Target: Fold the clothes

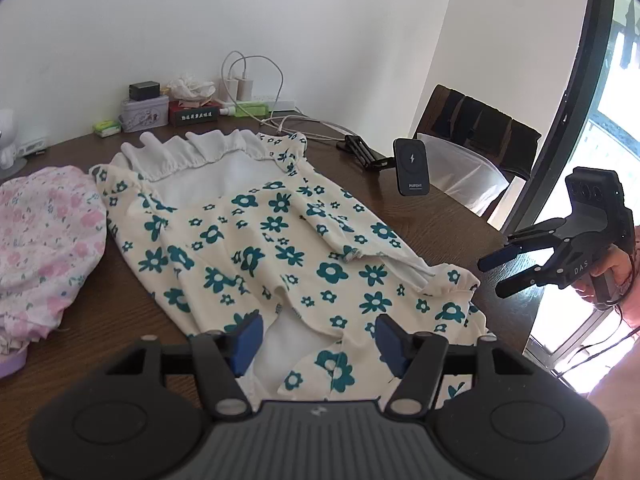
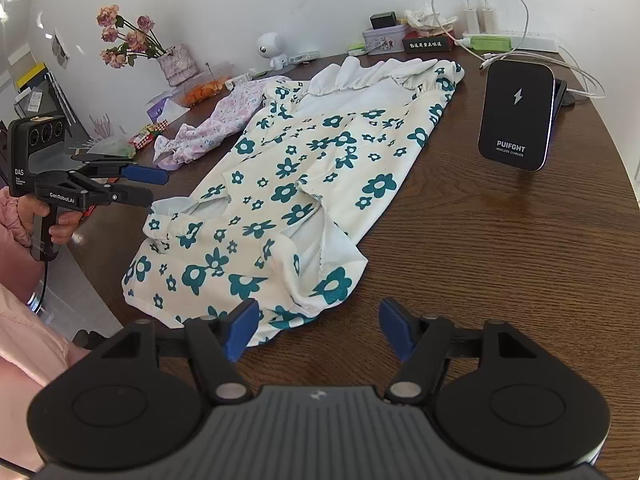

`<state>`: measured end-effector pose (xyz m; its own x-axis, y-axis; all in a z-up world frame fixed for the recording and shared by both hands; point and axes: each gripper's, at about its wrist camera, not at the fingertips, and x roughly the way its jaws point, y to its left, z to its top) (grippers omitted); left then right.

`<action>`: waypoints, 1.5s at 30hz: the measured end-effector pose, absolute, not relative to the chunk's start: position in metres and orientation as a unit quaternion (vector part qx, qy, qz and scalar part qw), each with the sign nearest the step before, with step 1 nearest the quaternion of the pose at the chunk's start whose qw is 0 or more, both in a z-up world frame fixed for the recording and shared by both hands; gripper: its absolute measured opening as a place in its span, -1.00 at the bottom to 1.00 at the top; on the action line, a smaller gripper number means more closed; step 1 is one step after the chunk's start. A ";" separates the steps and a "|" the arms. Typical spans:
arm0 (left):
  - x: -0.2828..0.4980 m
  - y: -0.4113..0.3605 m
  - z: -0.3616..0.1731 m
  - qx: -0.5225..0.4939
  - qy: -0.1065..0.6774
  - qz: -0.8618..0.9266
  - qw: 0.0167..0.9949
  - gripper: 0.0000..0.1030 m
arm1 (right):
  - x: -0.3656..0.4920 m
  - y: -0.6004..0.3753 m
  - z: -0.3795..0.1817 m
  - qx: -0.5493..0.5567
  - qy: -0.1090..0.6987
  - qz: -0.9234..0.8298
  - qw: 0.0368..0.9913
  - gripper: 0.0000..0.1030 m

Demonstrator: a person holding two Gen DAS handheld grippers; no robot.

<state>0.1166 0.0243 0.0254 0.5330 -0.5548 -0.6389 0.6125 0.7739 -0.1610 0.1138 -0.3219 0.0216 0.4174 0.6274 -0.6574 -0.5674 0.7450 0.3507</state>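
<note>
I see the dress (image 1: pixel 256 240), cream with teal flowers and a white ruffled edge, lying rumpled and partly folded on the brown table (image 2: pixel 500 260). My left hand-held gripper (image 1: pixel 320 340) and right hand-held gripper (image 2: pixel 316 328) both gape wide, gripping nothing.

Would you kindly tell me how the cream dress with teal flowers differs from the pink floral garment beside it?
The cream dress with teal flowers lies spread out across the brown wooden table; the pink floral garment sits bunched in a heap. The dress's flowers are large and bold, the pink garment's small and pale. Neither is held by a gripper.
</note>
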 end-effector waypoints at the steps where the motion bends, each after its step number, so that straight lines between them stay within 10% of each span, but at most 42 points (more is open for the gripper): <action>1: 0.117 0.016 0.026 0.044 0.345 -0.339 0.874 0.60 | 0.111 -0.320 0.023 0.041 0.396 0.358 0.845 0.65; 3: 0.118 -0.001 0.028 0.048 0.335 -0.352 0.873 0.67 | 0.106 -0.318 0.026 0.051 0.383 0.360 0.849 0.99; 15: 0.127 -0.126 -0.001 0.224 0.331 -0.464 0.791 0.81 | 0.080 -0.322 0.015 0.074 0.354 0.335 0.870 0.99; 18: 0.127 -0.155 -0.016 0.280 0.334 -0.485 0.758 0.51 | 0.074 -0.326 0.009 0.079 0.350 0.326 0.875 0.99; 22: 0.135 -0.166 -0.031 0.284 0.366 -0.492 0.737 -0.94 | 0.071 -0.329 0.003 0.088 0.349 0.318 0.877 0.99; 31: 0.148 -0.114 -0.010 0.174 0.360 -0.460 0.793 -0.95 | 0.083 -0.316 0.000 0.090 0.336 0.321 0.881 0.98; 43: 0.153 -0.075 -0.015 0.129 0.365 -0.439 0.811 -0.95 | 0.109 -0.275 -0.004 0.103 0.377 0.324 0.862 -0.04; 45: 0.152 -0.075 -0.017 0.128 0.365 -0.440 0.811 -0.95 | 0.112 -0.269 -0.005 0.102 0.387 0.321 0.858 -0.57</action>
<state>0.1525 -0.0749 -0.0170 0.3474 -0.6195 -0.7040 0.8062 0.5807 -0.1131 0.1122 -0.2693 -0.0055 0.4940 0.6295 -0.5998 -0.4716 0.7735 0.4233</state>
